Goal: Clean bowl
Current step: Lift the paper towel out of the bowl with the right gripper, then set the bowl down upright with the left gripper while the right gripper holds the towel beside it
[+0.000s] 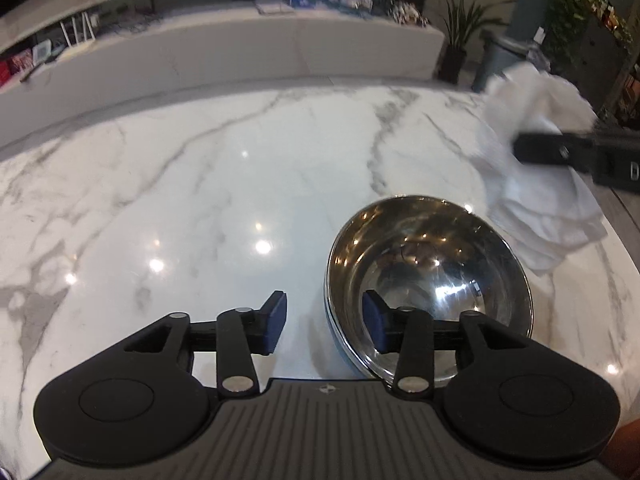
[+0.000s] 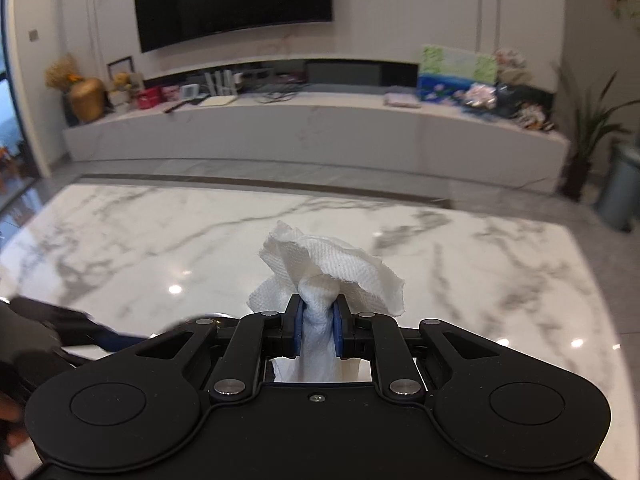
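A shiny steel bowl stands upright on the marble table, near its right side. My left gripper is open and straddles the bowl's near-left rim. One blue pad is outside the bowl and the other is inside, with neither pressing on the rim. My right gripper is shut on a crumpled white paper towel. In the left wrist view that towel hangs above and to the right of the bowl, blurred, with the right gripper's finger across it.
The marble table stretches wide to the left and far side of the bowl. Its right edge is close behind the towel. Beyond the table are a long low white cabinet, a wall screen, potted plants and a grey bin.
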Tool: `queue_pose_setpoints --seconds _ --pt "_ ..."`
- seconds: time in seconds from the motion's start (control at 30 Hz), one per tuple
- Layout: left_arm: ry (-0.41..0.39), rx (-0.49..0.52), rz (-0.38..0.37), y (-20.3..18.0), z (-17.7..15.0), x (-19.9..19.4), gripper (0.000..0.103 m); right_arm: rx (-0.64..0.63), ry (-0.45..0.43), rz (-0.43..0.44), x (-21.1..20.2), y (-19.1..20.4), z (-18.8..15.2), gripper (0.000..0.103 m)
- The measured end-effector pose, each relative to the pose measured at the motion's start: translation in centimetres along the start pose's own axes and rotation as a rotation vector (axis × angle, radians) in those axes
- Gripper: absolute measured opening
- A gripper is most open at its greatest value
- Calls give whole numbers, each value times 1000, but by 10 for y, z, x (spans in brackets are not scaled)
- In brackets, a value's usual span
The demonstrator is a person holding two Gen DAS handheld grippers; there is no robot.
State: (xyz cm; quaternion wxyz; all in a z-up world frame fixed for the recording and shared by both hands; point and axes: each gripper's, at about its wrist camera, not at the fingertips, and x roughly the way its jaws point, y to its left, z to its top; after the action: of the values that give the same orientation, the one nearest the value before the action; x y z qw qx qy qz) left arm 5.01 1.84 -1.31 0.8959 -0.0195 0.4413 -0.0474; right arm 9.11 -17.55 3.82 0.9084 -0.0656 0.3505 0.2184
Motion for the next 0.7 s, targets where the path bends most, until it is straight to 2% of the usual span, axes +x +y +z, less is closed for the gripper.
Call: queue_pose_setpoints --seconds 0.1,0.2,0.43,0.57,0.63,0.67,0.7 --pt "-20 -3 42 -4 -2 -4 47 55 66 -6 4 -9 -19 14" --pt "-21 -32 43 -5 -3 -9 47 104 121 -6 8 -16 -37 14" --pt "32 -79 12 -4 -8 -2 50 46 193 3 27 -7 -63 14" --pt "66 -108 0 -5 -11 0 50 13 214 26 29 -4 -71 18" --pt "72 -114 -8 -8 -12 0 52 -1 219 30 30 -2 -74 25" --pt "71 -112 -8 -10 -13 0 53 -7 220 30 29 -1 -75 37" --pt "69 -107 -7 -11 -13 0 54 -15 212 24 28 1 -76 43"
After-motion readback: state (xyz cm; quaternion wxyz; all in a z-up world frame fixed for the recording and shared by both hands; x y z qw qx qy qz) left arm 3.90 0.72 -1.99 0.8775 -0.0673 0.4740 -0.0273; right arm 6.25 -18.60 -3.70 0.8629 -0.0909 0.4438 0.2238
